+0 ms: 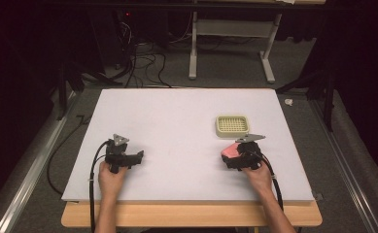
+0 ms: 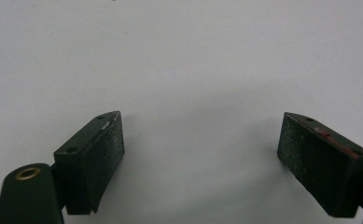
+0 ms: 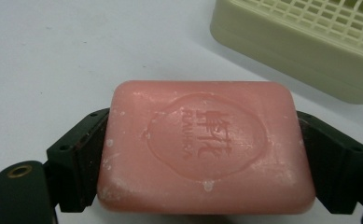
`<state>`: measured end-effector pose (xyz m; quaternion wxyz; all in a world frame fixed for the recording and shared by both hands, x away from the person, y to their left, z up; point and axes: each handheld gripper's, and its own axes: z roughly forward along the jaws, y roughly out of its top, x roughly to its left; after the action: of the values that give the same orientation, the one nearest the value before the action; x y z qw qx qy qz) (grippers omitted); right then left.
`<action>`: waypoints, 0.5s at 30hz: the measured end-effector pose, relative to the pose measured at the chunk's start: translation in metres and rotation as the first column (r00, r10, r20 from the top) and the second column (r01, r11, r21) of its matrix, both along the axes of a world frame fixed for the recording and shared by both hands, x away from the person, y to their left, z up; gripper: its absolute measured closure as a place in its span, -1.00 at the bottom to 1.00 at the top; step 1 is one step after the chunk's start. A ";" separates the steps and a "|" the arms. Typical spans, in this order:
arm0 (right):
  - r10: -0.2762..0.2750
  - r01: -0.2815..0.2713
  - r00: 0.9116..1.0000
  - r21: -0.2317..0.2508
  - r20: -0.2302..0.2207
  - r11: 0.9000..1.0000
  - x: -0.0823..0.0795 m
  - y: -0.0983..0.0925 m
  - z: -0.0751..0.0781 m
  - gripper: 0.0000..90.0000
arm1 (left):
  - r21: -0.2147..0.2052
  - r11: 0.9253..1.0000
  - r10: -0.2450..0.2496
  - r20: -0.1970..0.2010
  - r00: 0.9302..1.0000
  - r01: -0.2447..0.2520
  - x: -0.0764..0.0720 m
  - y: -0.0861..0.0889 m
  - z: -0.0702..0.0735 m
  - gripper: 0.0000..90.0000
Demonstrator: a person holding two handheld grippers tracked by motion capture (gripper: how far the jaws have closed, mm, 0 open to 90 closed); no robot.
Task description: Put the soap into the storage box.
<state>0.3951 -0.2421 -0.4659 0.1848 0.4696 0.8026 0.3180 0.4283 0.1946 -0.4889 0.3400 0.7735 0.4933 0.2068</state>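
The right gripper is clamped on a pink soap bar above the surface's right half, just short of the cream slotted dish. The step in hand appears to be carrying; the next move calls for a short forward advance and release over the dish. The left gripper rests near the front-left edge, jaws apart and empty, with open room between.

We count one pink soap bar, one cream soap dish, two grippers, one white table.
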 end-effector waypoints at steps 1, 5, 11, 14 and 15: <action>0.001 -0.001 1.000 -0.002 0.002 1.000 -0.001 0.000 0.002 -0.70 | 0.000 1.000 0.000 0.000 1.000 0.000 0.000 0.000 0.000 -0.67; 0.009 -0.009 1.000 0.002 0.008 1.000 -0.002 0.000 0.008 -0.70 | 0.000 1.000 0.000 0.000 1.000 0.000 0.000 0.000 0.000 -0.67; 0.014 -0.015 1.000 0.019 0.023 1.000 -0.006 -0.002 0.018 -0.70 | 0.000 1.000 0.000 0.000 1.000 0.000 0.000 0.000 0.000 -0.67; 0.018 -0.019 1.000 0.031 0.023 0.999 -0.006 -0.004 0.020 -0.70 | 0.000 1.000 0.000 0.000 1.000 0.000 0.000 0.000 0.000 -0.67; 0.017 -0.018 1.000 0.032 0.022 0.999 -0.006 -0.004 0.020 -0.70 | 0.000 1.000 0.000 0.000 1.000 0.000 0.000 0.000 0.000 -0.67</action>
<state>0.3893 -0.2464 -0.4463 0.1831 0.4619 0.7994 0.3378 0.4283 0.1946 -0.4889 0.3399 0.7736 0.4933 0.2067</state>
